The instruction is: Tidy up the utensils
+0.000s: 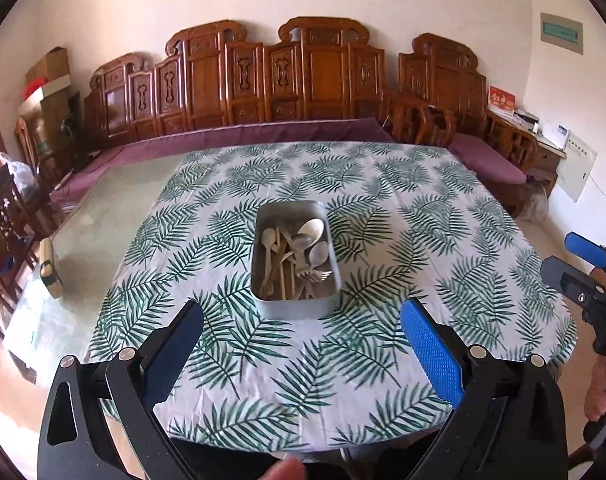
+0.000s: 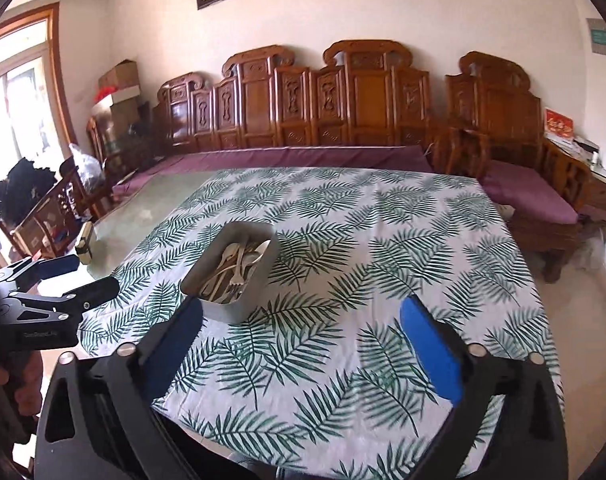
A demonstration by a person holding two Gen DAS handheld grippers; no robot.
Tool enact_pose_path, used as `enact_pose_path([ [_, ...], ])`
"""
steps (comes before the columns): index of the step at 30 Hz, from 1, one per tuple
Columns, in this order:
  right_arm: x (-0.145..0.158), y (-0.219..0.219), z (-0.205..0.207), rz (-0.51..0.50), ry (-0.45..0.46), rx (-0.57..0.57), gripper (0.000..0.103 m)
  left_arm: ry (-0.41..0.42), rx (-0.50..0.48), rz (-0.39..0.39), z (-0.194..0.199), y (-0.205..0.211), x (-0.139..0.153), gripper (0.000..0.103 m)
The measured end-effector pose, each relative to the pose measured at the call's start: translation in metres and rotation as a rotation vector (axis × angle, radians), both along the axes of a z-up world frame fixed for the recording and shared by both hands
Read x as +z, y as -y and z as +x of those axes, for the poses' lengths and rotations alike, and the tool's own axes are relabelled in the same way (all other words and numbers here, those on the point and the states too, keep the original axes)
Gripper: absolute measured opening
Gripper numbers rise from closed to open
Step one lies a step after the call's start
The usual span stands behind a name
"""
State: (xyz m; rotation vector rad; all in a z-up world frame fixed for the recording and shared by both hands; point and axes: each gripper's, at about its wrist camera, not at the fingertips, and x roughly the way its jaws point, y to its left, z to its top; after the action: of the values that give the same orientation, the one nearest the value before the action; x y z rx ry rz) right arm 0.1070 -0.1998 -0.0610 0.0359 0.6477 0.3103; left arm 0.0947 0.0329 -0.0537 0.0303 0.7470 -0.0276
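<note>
Two hand-held grippers hang above the near edge of a table spread with a white cloth printed with green fern leaves (image 1: 403, 216), and neither holds anything. The left gripper (image 1: 302, 312), black-framed with blue pads, has its jaws spread wide and looks straight down the length of a grey rectangular metal tin with rounded corners (image 1: 295, 304), which sits near the middle of the cloth. The right gripper (image 2: 302, 312), built the same, is also spread wide and hangs to the right of the tin, which lies ahead and to its left.

All the utensils in view lie heaped inside the tin: pale cream spoons (image 1: 313, 229) with bowls toward the tin's far end, slim light-wood sticks (image 1: 282, 272) running lengthwise, and small metal forks (image 1: 317, 276) crossed at the near right corner. No utensil lies on the cloth around the tin.

Loose, mixed cutlery gathered in one tin could be a jumble awaiting sorting by kind, or pieces already collected off the table; these views do not settle which. Wide jaws held back from the tin suit either reading.
</note>
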Motion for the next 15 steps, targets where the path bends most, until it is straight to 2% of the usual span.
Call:
enact_pose_path([
  [7, 0.012, 0.016, -0.029, 0.003, 0.047, -0.061, 0.1, 0.04, -0.023, -0.015, -0.027, 0.019, 0.012, 0.095],
  [15, 0.051, 0.024, -0.051, 0.03, 0.152, -0.092, 0.1, 0.134, -0.029, -0.022, -0.043, 0.026, 0.054, 0.095],
])
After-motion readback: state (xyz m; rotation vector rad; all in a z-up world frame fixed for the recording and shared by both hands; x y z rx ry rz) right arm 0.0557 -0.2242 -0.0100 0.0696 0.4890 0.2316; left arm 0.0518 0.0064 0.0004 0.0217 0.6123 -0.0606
